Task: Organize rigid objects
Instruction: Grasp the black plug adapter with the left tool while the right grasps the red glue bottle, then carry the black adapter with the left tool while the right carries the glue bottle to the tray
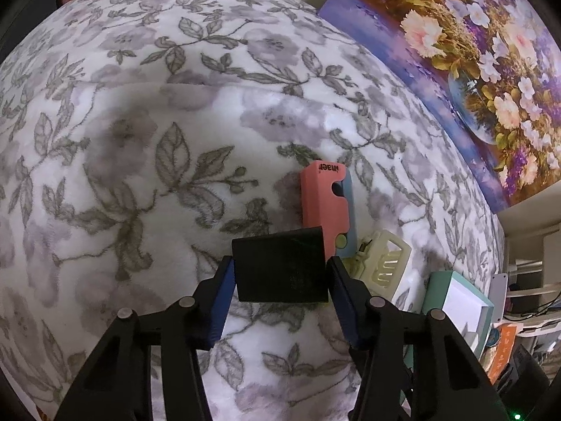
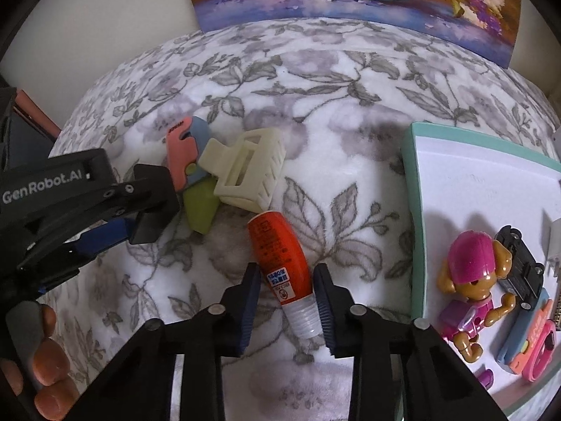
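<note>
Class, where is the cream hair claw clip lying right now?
In the right wrist view the cream hair claw clip lies on the floral blanket, left of centre, beside the pink-and-blue utility knife and just above the orange glue bottle.

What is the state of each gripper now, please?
Left gripper: jaws shut on the black block.
Right gripper: open around the orange tube, not pressing it.

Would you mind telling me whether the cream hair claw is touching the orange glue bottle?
Apart. The right wrist view shows a strip of floral blanket between the cream hair claw and the top of the orange glue bottle.
</note>
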A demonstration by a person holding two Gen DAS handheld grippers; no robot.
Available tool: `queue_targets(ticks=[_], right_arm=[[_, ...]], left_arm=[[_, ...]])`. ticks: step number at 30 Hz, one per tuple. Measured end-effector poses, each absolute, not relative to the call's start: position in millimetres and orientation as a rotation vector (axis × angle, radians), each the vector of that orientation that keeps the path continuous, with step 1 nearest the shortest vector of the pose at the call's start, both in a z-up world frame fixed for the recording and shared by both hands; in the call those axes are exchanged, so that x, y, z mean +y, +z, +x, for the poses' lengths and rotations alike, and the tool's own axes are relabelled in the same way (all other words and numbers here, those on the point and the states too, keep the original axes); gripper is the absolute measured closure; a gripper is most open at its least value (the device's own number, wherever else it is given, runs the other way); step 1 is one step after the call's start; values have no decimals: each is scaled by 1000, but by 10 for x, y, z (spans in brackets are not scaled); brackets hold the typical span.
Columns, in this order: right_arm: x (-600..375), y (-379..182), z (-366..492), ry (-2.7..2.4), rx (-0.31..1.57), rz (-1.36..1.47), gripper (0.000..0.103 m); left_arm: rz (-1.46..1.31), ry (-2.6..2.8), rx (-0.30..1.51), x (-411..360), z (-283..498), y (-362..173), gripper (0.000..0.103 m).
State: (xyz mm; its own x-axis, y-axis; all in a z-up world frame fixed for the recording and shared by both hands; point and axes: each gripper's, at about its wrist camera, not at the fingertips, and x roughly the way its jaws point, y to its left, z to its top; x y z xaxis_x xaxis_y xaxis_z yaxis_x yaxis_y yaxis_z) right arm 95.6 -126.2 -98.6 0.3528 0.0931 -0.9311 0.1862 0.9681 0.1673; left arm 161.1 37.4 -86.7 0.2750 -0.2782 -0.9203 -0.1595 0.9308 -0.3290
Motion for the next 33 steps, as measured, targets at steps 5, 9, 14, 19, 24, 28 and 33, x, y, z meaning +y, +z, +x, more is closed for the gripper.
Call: queue_targets(ticks=[5,9,14,19,24,28,33], right_arm=[[-1273,-953,937,-50,1209,272,75],[-1318,-906,921,-47,1201,297,75],[-1466,-666,879,-51,1136,341,75],[-1716,-493,808,-103,1090,358,75],[-2095,-415,731,-180,1064,406,75],[-2412,-346,646,-229,1035,446,75],[-2775,-316,514,-298,1014,475,75]], left_arm=[[-392,-72,1280,439,1601,-752,49],[-394,-64,1244,482,1592,-592,49],[-380,-81,1181,438,1564,-326,49],[-339,-125,1130,215,1501,-82,49],[-260,-184,1108,-176,1396,33,49],[-208,-228,1116,-499,1313,13,49],[-135,-291,1112,-914,1194,-12,49]])
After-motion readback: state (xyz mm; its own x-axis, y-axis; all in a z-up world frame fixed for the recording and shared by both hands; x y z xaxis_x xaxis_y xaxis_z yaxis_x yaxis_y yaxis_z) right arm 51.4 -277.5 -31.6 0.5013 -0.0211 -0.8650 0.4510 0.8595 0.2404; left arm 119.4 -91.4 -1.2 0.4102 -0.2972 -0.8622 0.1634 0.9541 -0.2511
